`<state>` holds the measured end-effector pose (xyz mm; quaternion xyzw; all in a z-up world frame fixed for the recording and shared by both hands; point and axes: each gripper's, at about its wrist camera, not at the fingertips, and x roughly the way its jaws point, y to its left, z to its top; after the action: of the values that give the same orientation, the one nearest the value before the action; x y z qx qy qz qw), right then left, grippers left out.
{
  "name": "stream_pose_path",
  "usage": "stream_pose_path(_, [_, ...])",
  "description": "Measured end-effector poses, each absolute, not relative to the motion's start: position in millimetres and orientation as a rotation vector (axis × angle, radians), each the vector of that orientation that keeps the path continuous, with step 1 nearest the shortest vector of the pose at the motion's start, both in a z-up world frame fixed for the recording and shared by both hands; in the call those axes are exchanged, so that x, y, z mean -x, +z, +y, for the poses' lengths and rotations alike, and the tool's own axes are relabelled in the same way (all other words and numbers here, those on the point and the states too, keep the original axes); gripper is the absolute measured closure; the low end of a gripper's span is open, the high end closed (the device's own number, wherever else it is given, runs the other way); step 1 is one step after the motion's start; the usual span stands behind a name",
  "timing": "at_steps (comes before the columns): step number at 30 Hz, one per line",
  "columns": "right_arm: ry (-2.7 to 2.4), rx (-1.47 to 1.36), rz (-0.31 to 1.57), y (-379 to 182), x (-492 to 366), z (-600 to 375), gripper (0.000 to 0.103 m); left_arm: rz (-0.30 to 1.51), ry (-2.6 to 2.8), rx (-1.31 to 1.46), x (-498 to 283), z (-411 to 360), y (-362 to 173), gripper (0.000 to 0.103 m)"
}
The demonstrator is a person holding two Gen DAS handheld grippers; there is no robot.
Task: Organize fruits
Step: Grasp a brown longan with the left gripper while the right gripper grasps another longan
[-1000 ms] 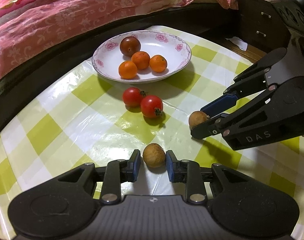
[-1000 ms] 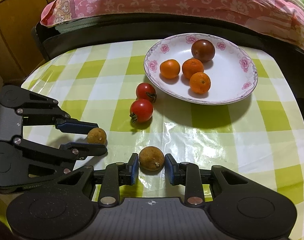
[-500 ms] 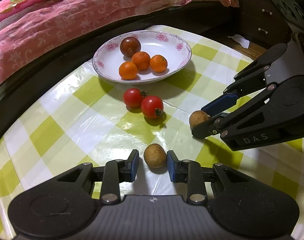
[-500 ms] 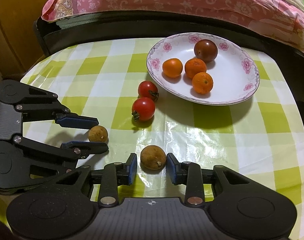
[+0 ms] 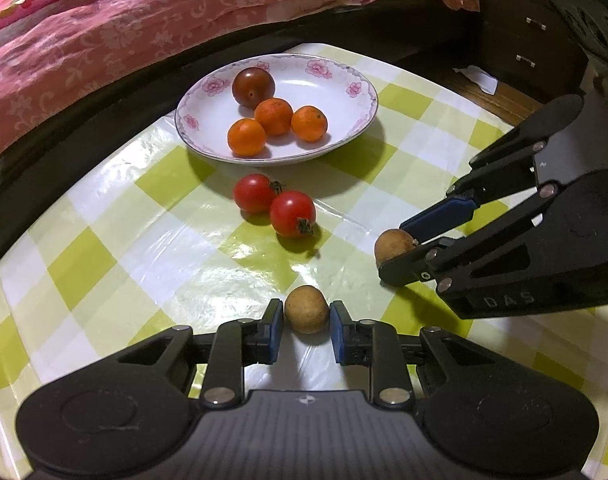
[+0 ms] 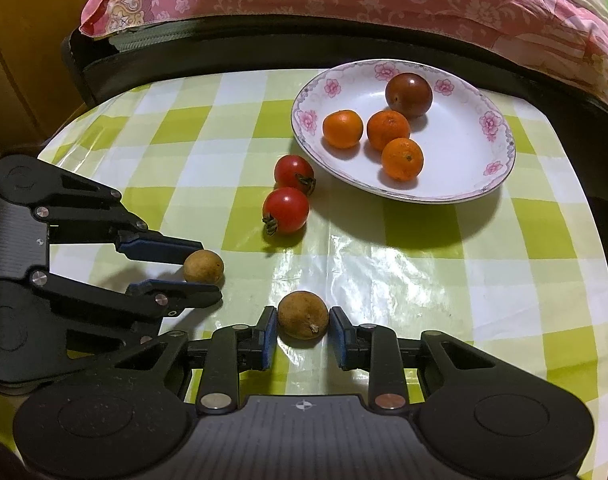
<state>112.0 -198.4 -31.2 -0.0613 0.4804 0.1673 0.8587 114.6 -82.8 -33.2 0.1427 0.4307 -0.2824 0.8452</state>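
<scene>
While my left gripper [image 5: 306,316] brackets a brown fruit [image 5: 306,309] at lower centre, pads narrowly apart, the plate [image 5: 360,92] sits upper centre. From the right view, my right gripper [image 6: 303,326] likewise flanks its brown fruit [image 6: 303,314], not yet clamped. Next, I judge: squeeze, lift, carry platewards.

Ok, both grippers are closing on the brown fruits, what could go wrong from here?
1. The left gripper has the small brown fruit only at its pad tips; being round, it may squirt out forward.
2. Likewise the right gripper on the larger brown fruit.
3. The two red tomatoes lie loose before the plate; a carry toward it could knock them rolling.
</scene>
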Motion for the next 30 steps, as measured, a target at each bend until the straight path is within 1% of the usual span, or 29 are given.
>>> stream_pose_path(21, [0.353,0.113,1.016,-31.6,-113.5,-200.3,0.079,0.916,-0.579,-0.3,-113.6,-82.7,-31.4,0.071])
stream_pose_path(30, [0.355,0.099,0.996,-25.2,-115.7,-201.0,0.079,0.884,-0.577,-0.284,-120.3,-86.9,-18.5,0.071])
